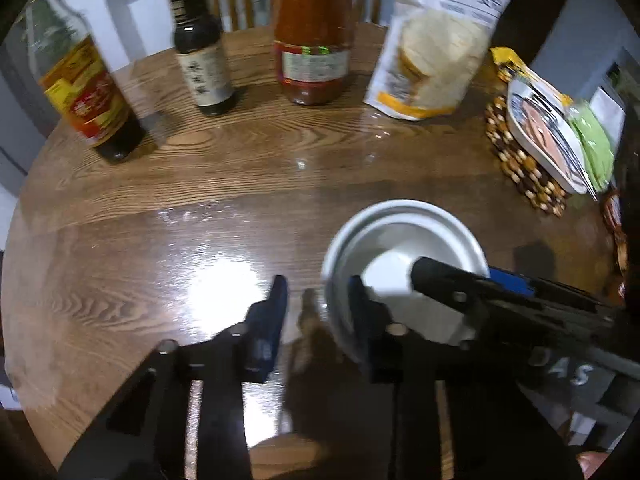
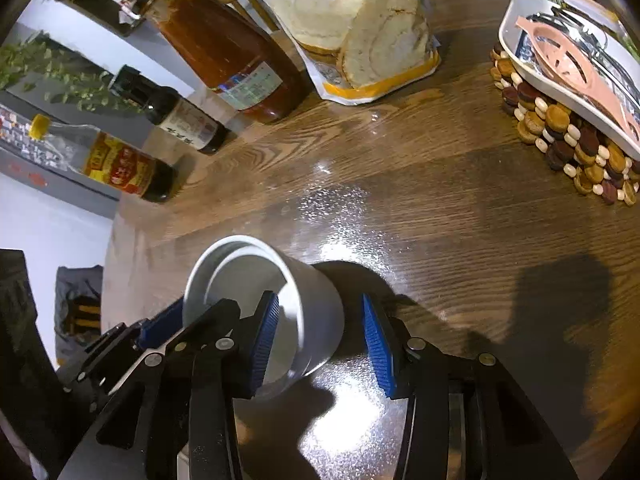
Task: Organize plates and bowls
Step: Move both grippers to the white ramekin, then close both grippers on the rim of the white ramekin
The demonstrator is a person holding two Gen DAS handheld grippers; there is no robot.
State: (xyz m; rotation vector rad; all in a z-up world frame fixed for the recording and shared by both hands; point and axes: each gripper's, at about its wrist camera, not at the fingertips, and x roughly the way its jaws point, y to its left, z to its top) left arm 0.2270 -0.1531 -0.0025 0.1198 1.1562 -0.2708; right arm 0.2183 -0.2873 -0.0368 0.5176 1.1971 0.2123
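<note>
The white bowl (image 2: 260,312) sits on the wooden bench (image 2: 440,216). The right gripper (image 2: 318,344) straddles its near wall, one finger inside, fingers parted, not pinching. The left gripper (image 1: 318,316) likewise straddles the opposite rim, released.

Bowl (image 2: 256,304) on table (image 2: 440,208); bottles (image 2: 224,52) and bag (image 2: 360,28) behind, dish (image 2: 520,40) on trivet (image 2: 560,148) right.

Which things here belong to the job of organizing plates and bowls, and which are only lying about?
Job: white bowls, nested; white dish on the beaded trivet.

Lying about: three bottles, bread bag, green packet.
</note>
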